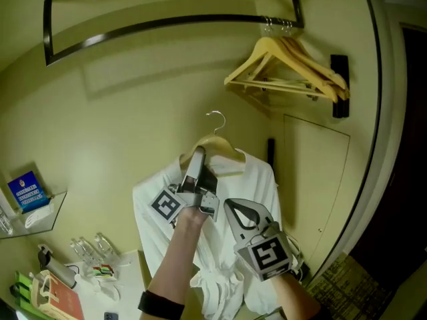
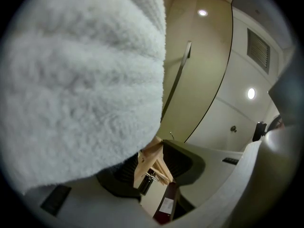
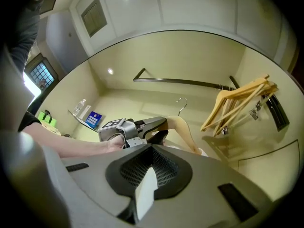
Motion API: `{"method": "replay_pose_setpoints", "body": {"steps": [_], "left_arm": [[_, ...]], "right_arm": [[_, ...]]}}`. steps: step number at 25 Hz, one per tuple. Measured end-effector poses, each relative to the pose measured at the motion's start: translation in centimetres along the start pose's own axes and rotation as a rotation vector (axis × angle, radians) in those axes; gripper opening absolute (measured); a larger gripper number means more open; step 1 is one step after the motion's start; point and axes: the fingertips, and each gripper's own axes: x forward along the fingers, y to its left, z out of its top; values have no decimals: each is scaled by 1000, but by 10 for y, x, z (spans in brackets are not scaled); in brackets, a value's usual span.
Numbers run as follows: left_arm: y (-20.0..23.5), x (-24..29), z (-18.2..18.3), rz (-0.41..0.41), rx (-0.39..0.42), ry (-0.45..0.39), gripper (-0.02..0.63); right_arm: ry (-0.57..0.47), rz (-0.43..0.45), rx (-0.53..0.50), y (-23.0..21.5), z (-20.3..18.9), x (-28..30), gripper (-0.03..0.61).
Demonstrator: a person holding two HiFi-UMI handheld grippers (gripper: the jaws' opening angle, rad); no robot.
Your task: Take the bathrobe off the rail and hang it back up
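White terry bathrobe is off the rail right now. It's draped on a pale wooden hanger with a metal hook that's held up in the air, below the dark metal rail. The hook is clear of the rail, not touching anything.

The left tongs are clamped on the wooden hanger just under the hook, on its left shoulder. You can see it nicely from the right gripper view, where the jaws bite the wood. In the left gripper view the hanger's wood sits right between the two jaws, and the fluffy robe cloth fills most of the rest of the picture.

The right tongs are lower down and to the right, pointing up in front of the robe's chest. Their jaws are closed tight. There's a thin white sliver in the seam between them, but I honestly can't tell whether that's robe cloth or not.

A bunch of bare wooden hangers hangs at the right end of the rail, up against the side wall.

Off to the left there's a small glass corner shelf with a blue card on it. Below that, some drinking glasses stand near the back edge of a white worktop.
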Motion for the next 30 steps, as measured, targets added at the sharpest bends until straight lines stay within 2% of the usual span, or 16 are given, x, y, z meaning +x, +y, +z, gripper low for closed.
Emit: {"method": "replay_pose_setpoints", "body": {"steps": [6, 19, 22, 30], "left_arm": [[-32, 43, 18, -42, 1, 0, 156], [-69, 122, 71, -101, -17, -23, 156], [-72, 138, 82, -93, -21, -23, 156], [-79, 178, 109, -90, -8, -44, 158]], "right_arm": [[-63, -10, -36, -11, 54, 15, 25], [-224, -70, -87, -46, 161, 49, 25], [-258, -104, -100, -63, 173, 54, 23], [-232, -140, -141, -81, 185, 69, 25]]}}
